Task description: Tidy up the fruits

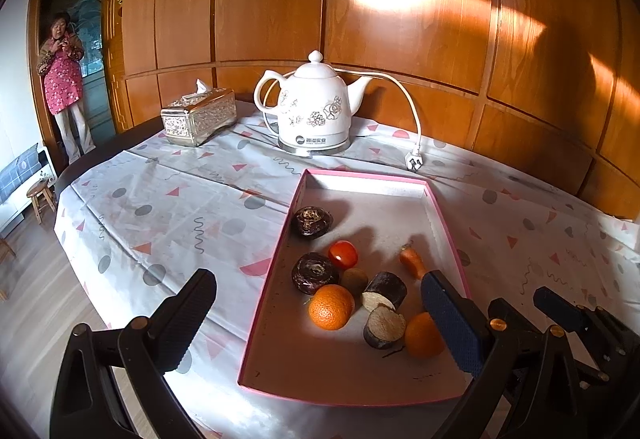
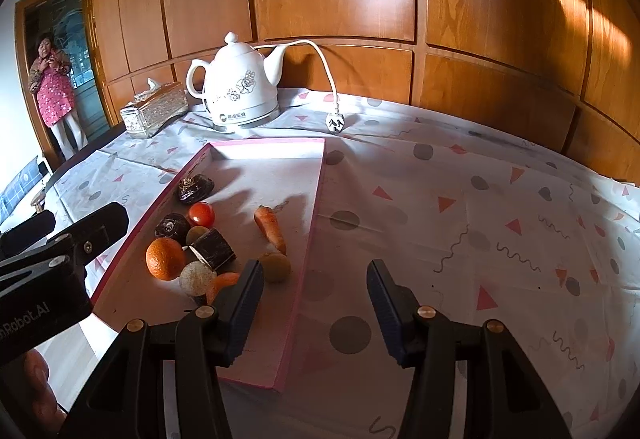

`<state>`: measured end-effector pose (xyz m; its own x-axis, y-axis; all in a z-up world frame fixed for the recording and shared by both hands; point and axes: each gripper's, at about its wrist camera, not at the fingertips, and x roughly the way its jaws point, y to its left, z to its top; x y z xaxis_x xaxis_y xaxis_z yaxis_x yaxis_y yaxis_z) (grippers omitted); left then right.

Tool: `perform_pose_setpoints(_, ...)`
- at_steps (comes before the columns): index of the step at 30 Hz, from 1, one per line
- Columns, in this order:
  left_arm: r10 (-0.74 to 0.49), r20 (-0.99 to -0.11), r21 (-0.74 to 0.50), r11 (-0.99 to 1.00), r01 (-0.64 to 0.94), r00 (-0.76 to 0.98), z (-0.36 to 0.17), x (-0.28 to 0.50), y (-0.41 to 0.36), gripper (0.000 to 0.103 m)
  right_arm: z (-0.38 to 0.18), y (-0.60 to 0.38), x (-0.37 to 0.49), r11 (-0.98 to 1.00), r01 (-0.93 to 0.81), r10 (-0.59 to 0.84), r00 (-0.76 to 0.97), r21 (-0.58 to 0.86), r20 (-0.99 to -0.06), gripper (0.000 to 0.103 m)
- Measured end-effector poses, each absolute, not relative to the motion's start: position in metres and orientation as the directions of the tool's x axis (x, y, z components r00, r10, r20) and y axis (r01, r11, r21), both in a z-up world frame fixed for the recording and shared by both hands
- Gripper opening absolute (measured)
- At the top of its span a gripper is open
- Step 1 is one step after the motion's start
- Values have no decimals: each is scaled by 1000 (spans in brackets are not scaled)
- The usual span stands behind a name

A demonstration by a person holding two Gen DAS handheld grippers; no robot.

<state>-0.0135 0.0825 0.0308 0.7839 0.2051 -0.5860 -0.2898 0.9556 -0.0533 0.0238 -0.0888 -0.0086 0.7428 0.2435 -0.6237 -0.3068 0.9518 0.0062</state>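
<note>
Second orange (image 1: pixel 422 335) partly behind tool (image 1: pixel 320 323).

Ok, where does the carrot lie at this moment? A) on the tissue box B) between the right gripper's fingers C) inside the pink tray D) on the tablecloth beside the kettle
C: the carrot rests on the floor of the pink tray, near its right wall.

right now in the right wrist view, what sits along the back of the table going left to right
tissue box → white kettle → loose plug of the kettle's cord
</note>
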Motion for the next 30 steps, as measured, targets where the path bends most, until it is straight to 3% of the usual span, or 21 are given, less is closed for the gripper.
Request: perform_pose_setpoints(30,188,-598,-63,958,-280,779,27,-12,85,100,-13,-89,23,950,-312,243,736,2,-632,54)
